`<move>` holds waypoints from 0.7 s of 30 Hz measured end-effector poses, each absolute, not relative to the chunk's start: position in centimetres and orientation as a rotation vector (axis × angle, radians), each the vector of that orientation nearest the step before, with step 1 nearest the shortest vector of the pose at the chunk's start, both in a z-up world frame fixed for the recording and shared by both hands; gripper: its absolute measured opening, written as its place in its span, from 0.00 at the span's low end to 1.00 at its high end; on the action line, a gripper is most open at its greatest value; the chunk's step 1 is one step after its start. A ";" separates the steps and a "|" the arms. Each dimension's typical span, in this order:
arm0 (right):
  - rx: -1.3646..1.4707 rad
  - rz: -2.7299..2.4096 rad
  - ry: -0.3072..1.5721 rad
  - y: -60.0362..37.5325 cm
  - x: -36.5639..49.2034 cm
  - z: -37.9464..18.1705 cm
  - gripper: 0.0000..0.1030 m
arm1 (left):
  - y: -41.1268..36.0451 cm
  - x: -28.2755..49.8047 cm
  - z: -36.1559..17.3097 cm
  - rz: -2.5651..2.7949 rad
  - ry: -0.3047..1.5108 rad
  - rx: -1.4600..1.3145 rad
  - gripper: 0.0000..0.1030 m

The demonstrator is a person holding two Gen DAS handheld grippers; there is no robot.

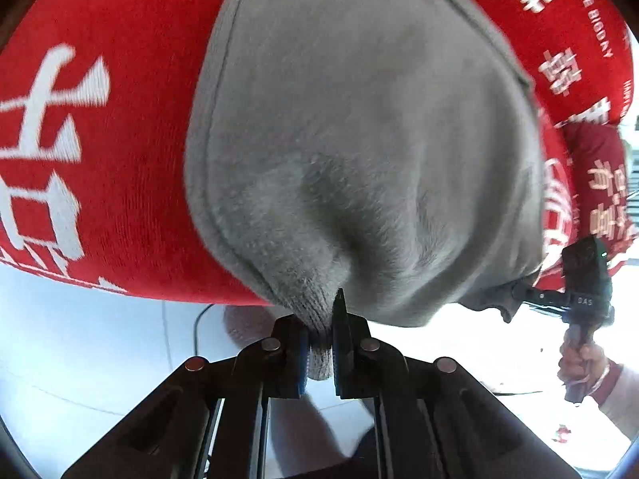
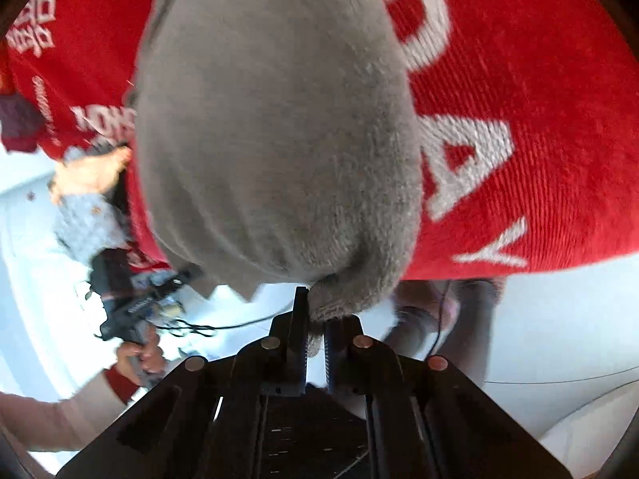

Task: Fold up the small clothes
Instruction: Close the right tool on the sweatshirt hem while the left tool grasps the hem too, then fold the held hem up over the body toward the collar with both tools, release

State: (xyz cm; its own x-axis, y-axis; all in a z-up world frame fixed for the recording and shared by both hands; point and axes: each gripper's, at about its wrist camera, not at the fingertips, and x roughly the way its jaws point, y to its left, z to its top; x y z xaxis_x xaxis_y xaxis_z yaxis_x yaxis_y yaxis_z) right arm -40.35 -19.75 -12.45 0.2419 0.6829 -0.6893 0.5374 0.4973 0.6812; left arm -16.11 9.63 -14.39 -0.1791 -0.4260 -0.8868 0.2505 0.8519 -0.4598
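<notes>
Left wrist view was filled by a red cloth point(image 1: 131, 159) with white lettering, against which a grey garment point(image 1: 359, 151) was spread. The garment's lower edge was pinched between the closed left tongs point(image 1: 320, 353) above a white surface point(image 1: 80, 339). In the right wrist view, another bunched edge was clamped in the closed right tongs point(image 2: 315, 343).

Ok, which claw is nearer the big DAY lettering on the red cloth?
Right. The right claw, shut on the grey garment, sits just beside the lettering; the left claw grips it farther off.
</notes>
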 end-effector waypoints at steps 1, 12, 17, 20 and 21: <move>1.166 0.139 1.392 -19.9 -40.5 -11.9 0.07 | 9.6 -16.0 -13.7 -0.618 1.634 -0.152 0.09; 1.228 0.201 1.066 -22.3 -35.3 -2.5 0.07 | 8.7 -7.1 -3.5 -0.720 1.401 -0.277 0.09; 1.199 0.226 0.955 -25.5 -30.0 0.7 0.07 | 6.1 -1.7 -2.6 -0.693 1.338 -0.269 0.09; 1.193 0.218 0.922 -28.2 -26.3 1.4 0.07 | 5.0 2.0 -2.4 -0.671 1.316 -0.278 0.09; 1.194 0.221 0.909 -29.3 -25.1 1.6 0.07 | 4.6 2.9 -2.5 -0.666 1.308 -0.280 0.09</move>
State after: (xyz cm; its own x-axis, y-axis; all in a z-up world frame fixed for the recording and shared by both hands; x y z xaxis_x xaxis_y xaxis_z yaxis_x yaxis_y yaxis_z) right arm -25.12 -29.29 1.56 0.6401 0.5919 -0.4899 0.3007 0.3937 0.8686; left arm 2.86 4.59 -2.53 0.1087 -0.5957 -0.7958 0.2929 0.7842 -0.5471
